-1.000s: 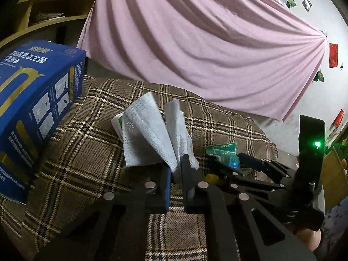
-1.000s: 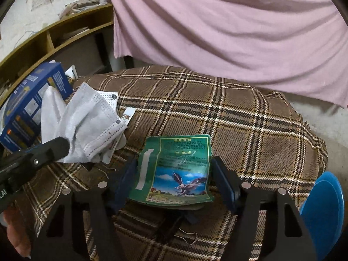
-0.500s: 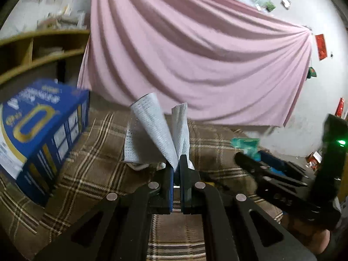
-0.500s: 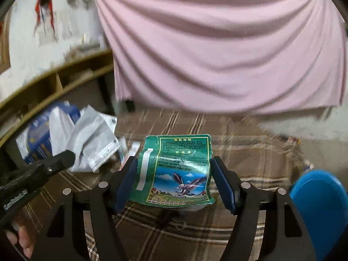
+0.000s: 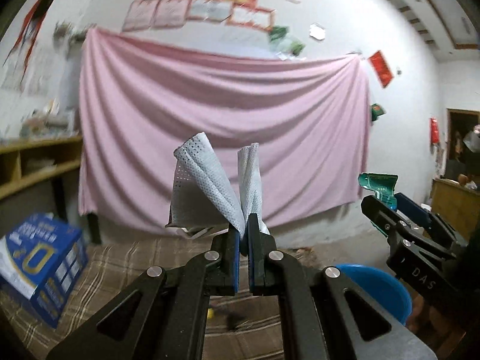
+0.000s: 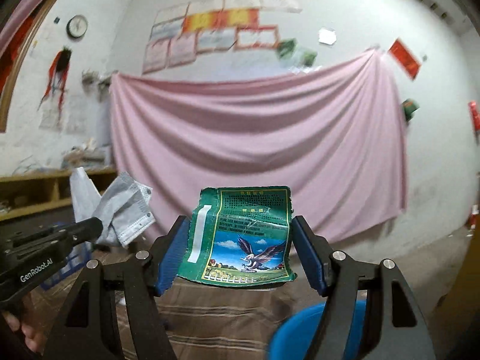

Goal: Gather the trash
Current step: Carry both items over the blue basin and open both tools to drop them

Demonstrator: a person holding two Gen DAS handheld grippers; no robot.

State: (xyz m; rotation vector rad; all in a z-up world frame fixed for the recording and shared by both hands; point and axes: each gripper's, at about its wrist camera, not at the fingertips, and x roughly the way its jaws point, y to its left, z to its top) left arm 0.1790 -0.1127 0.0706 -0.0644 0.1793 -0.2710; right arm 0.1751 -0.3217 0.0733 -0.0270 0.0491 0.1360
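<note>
Both pickups look done: left gripper [image 5: 243,234] pinches the face mask [image 5: 210,192], right gripper [image 6: 240,250] clamps the green packet [image 6: 243,237]. Only dropping into the blue bin [image 5: 378,288] remains.

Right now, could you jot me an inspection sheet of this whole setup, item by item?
Surface: table under a brown plaid cloth.
Job's things: grey face mask and green eagle packet, both lifted off the cloth; blue bin low on the right.
Clutter: blue box at the table's left.
Grippers: left hand-held gripper pinches the mask; right hand-held gripper clamps the packet by its sides.
Cables: nothing seen.
Surroundings: pink sheet hung on the wall, wooden shelf, round clock.
</note>
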